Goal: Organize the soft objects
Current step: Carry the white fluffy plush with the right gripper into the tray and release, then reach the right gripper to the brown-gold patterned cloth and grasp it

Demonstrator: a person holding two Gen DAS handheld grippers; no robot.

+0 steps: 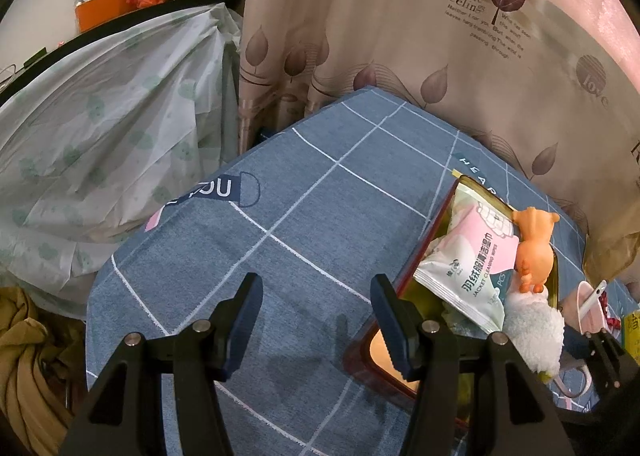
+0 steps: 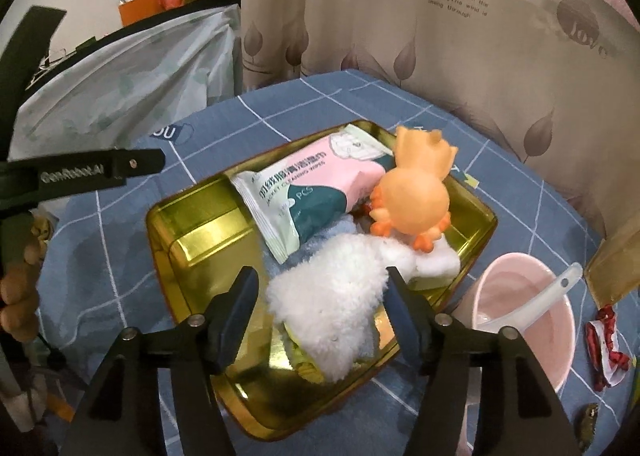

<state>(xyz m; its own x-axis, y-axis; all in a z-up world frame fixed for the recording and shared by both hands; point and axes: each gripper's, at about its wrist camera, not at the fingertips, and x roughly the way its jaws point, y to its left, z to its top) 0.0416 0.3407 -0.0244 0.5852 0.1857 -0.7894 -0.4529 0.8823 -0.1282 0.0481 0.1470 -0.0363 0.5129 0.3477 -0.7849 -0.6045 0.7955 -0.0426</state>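
My right tongs (image 2: 320,308) stand wide around the white fluffy plush toy (image 2: 336,304) in the gold metal tray (image 2: 192,223), pads clear. It is light and compressible; I grip mid-body. Left tongs (image 1: 316,320) stand wide, empty.

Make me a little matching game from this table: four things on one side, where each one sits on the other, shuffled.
Things:
1. orange rubber toy
2. white spoon
3. white fluffy toy
4. wipes packet

Places:
A. in the pink bowl
B. between the right gripper fingers
C. flat in the gold tray, toward the back
D. standing at the tray's far right

Pairs: 1-D, 2-A, 3-B, 4-C
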